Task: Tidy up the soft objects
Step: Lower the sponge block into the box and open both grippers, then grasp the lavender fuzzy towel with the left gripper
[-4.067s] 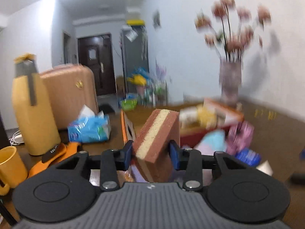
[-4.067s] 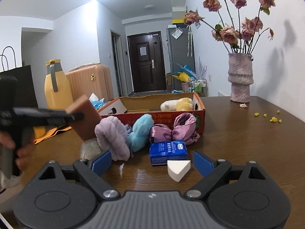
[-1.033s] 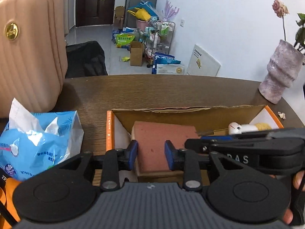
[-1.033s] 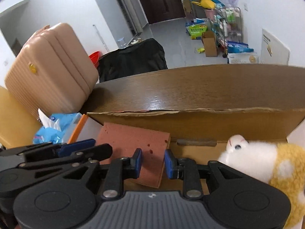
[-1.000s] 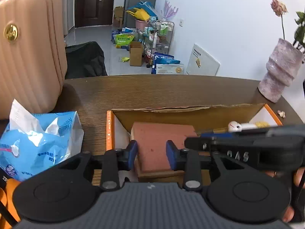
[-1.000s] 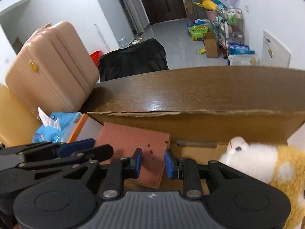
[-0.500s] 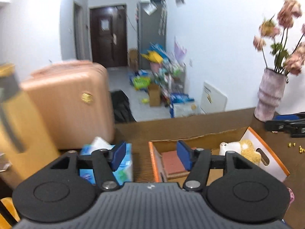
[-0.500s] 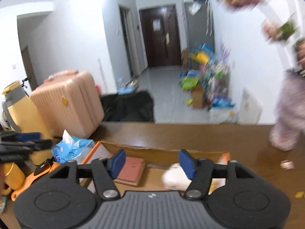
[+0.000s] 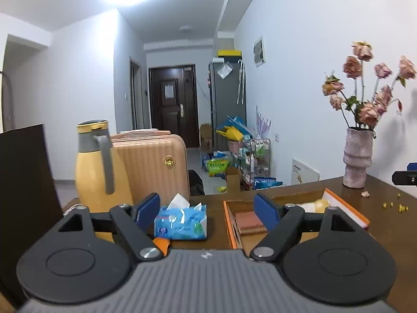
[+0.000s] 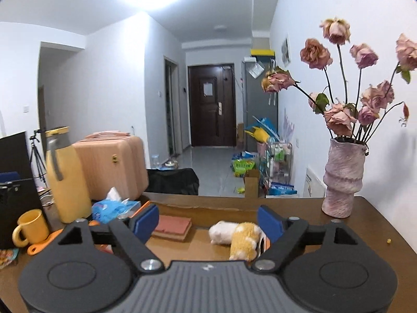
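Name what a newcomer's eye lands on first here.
The dried pink roses in the ribbed vase at the table's right edge stand out first. Then the orange-rimmed cardboard box, holding the brick-red sponge and white-and-yellow plush toy. The yellow jug stands at left.

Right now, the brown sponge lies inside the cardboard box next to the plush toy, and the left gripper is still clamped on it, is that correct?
Not quite. The brown sponge does lie in the cardboard box beside the plush toy, but the left gripper has just been opening and holds nothing, as the left wrist view shows.
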`<state>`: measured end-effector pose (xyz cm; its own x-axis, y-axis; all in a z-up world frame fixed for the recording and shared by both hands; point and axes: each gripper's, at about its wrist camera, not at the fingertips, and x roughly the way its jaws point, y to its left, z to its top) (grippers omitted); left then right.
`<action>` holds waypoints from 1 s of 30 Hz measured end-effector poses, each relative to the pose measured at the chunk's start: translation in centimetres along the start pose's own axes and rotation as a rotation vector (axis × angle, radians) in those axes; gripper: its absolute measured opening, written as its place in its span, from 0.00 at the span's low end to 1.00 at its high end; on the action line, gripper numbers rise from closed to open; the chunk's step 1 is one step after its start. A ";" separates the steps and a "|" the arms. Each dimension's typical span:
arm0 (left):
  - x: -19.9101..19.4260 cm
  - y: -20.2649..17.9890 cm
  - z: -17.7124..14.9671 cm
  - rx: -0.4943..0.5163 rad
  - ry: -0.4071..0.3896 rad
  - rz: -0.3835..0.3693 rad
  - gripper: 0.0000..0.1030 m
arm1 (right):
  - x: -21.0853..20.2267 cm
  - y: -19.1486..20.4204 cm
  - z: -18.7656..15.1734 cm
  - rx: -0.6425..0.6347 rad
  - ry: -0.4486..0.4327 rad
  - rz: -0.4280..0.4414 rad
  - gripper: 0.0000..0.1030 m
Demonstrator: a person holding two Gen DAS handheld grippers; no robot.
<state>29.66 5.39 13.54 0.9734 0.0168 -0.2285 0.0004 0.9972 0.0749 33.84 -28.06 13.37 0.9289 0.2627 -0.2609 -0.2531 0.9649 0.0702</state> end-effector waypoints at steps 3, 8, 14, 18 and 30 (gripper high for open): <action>-3.4 -0.6 -3.2 -0.010 -0.010 -0.014 0.85 | -3.3 1.3 -3.4 -0.022 -0.021 0.009 0.86; -8.8 -1.2 -8.7 -0.046 -0.008 -0.065 0.92 | -8.0 3.7 -8.8 -0.064 -0.022 -0.018 0.87; -12.4 -0.9 -13.0 -0.107 0.038 -0.128 0.93 | -12.6 5.6 -14.6 0.027 -0.034 -0.023 0.90; -13.1 -0.8 -13.9 -0.095 0.061 -0.129 0.93 | -14.0 7.2 -16.8 0.010 -0.015 -0.014 0.90; -12.5 -1.2 -14.9 -0.097 0.106 -0.122 0.93 | -14.0 7.3 -17.9 0.038 -0.004 -0.047 0.90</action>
<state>14.08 5.03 1.84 0.9380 -0.1024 -0.3313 0.0900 0.9945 -0.0527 14.13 -24.69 0.25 0.9407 0.2173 -0.2604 -0.1991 0.9754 0.0948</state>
